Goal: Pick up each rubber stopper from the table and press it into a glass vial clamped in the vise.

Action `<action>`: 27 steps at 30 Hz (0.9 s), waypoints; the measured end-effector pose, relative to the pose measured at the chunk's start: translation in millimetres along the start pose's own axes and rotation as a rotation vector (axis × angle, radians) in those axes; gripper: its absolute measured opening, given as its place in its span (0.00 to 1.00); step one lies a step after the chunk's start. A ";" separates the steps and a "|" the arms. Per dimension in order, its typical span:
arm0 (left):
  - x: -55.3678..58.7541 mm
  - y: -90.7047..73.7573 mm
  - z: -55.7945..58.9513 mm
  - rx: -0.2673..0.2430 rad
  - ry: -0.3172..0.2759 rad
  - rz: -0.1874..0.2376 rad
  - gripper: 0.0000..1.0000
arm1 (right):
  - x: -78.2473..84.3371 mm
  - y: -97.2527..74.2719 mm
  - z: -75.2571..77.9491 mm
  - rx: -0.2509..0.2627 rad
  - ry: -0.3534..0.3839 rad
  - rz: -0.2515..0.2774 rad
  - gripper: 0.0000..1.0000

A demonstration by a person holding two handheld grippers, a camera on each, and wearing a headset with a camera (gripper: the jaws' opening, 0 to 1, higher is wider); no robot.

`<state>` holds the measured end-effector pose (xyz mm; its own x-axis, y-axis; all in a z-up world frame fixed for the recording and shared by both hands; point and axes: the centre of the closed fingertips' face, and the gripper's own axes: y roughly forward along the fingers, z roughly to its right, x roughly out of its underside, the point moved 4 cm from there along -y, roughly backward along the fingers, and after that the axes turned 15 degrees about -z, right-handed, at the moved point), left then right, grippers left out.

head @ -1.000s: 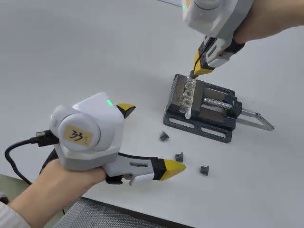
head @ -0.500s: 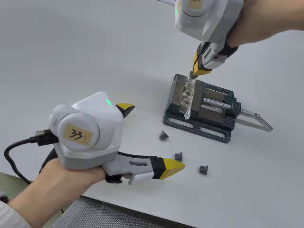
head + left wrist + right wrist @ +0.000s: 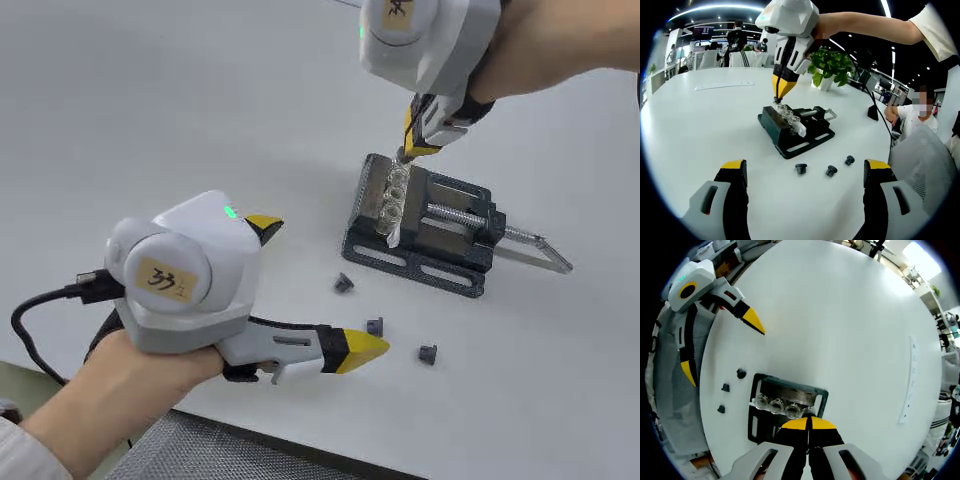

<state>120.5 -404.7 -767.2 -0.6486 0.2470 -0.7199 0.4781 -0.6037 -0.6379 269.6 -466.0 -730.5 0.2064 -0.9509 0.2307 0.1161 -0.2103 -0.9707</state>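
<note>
Rubber, dark grey: three rubber stoppers (image 3: pixel 375 326) lie in a loose row on the white desk (image 3: pixel 180 110), just in front of the vise (image 3: pixel 462 240), which clamps a row of clear glass vials (image 3: pixel 397 195) mouth-up. I judge each stopper light, soft enough to give under a pinch and grippy rather than slick. It is best taken across its wider head, so that the narrower plug end points down. The vials are stiff and fragile, so any push should run straight down a vial's axis, not sideways against the rim. The fingers of my right gripper (image 3: pixel 810 424) are pressed together with no gap between the yellow tips, which bear down on the mouth of the end vial. In the left gripper view a small dark piece shows just under them, probably a stopper, though I cannot tell for sure. The fingers of my left gripper (image 3: pixel 805 167) are spread wide and hold nothing, hovering above the desk near the loose stoppers.
</note>
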 end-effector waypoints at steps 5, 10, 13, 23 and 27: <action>-1.0 -1.9 -0.6 -0.006 0.000 -0.002 0.96 | 1.0 1.0 3.3 -0.018 -0.010 0.023 0.00; -0.2 -2.8 -5.3 -0.011 -0.001 -0.001 0.96 | 2.4 0.2 4.3 -0.052 0.011 0.061 0.00; -0.9 -3.7 -6.3 -0.016 0.001 0.000 0.96 | 2.7 -3.6 -2.2 -0.048 0.002 0.068 0.00; 0.2 -5.1 -7.1 -0.019 -0.001 -0.001 0.96 | 4.5 -7.0 -2.1 -0.058 -0.024 0.091 0.00; 0.0 -5.3 -6.0 -0.018 -0.001 -0.001 0.96 | 10.6 -7.8 -2.3 -0.069 -0.023 0.089 0.00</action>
<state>121.5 -397.0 -765.5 -0.6498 0.2471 -0.7188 0.4880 -0.5894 -0.6438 268.7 -475.0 -720.7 0.2352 -0.9612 0.1439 0.0292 -0.1410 -0.9896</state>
